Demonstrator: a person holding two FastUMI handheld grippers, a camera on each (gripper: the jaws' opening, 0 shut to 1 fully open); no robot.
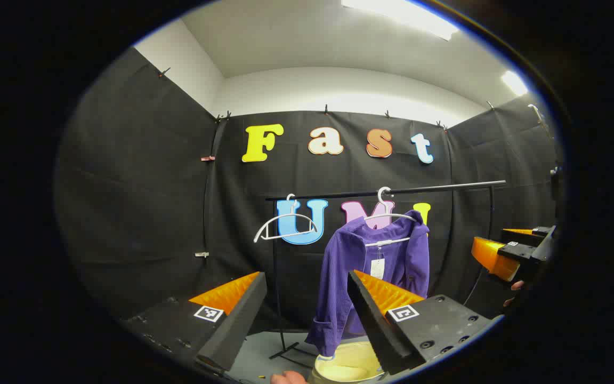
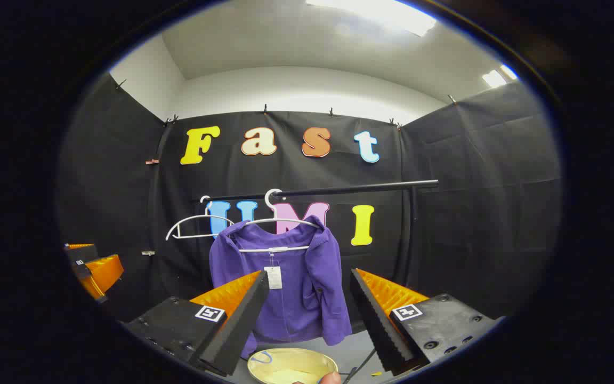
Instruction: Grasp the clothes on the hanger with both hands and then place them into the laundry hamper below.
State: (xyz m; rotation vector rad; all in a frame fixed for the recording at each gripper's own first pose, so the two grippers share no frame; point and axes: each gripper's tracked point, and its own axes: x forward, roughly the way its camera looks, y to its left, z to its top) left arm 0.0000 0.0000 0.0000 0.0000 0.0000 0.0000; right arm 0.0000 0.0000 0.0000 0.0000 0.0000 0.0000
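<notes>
- My left claw (image 1: 307, 314) has its two fingers wide apart, with nothing between them.
- My right claw (image 2: 309, 314) is wide apart too, and it holds nothing.
- In the left gripper view, my right claw pokes in at the right edge, well apart from the clothes.
- In the right gripper view, my left claw shows small at the left edge.
- Past my fingers hangs a purple shirt (image 2: 291, 282) on a white hanger (image 2: 275, 218). Neither claw touches it.
- A white tag (image 2: 273, 277) dangles from the hanger's bar, in front of the shirt.
- In the left gripper view, one sleeve (image 1: 333, 298) of the shirt hangs down low, right over the basket.
- The hanger hooks on a black rail (image 2: 339, 189), held up by a thin black stand (image 1: 276, 298).
- A second white hanger (image 1: 285, 226) hangs bare on the rail, to the left of the shirt.
- Below the shirt sits a pale yellow laundry hamper (image 2: 292, 365) on the grey floor (image 1: 264, 352).
- A bit of a finger, I think, peeks in at the bottom by the hamper.
</notes>
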